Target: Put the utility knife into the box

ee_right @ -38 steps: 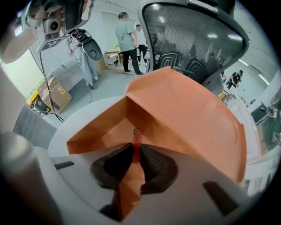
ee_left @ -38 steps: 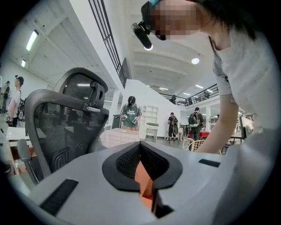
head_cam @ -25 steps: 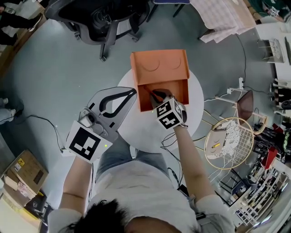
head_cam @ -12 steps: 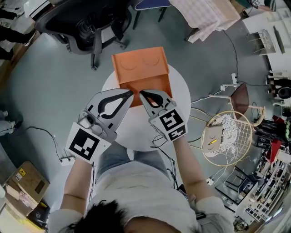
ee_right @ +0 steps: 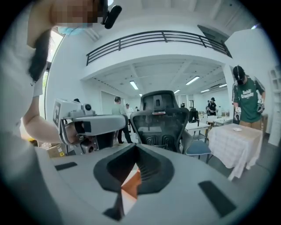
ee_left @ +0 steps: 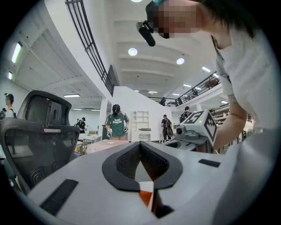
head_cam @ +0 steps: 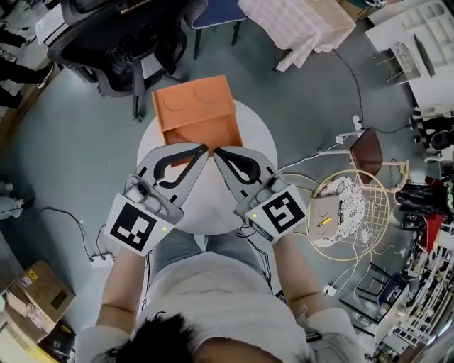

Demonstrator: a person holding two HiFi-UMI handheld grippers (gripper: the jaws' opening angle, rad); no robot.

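The orange box (head_cam: 193,106) stands open on the far side of the round white table (head_cam: 252,142). I cannot see the utility knife in any view; the box's inside is mostly hidden by its near wall and the gripper tips. My left gripper (head_cam: 205,147) and right gripper (head_cam: 216,151) are held side by side just short of the box's near wall, tips almost touching each other. Both are shut with nothing between the jaws. In the left gripper view the left gripper (ee_left: 140,144) shows a sliver of the orange box (ee_left: 146,198) under its jaws. The right gripper (ee_right: 134,146) shows the orange box (ee_right: 131,184) likewise.
A black office chair (head_cam: 120,35) stands behind the table. A round wire basket (head_cam: 352,213) sits to the right, near a cloth-covered table (head_cam: 298,21). Cables run over the floor, and a cardboard box (head_cam: 25,312) lies at lower left. People stand in the distance.
My right gripper has come back out of the orange box toward me and now sits shut beside the left gripper. The left gripper has hardly moved.
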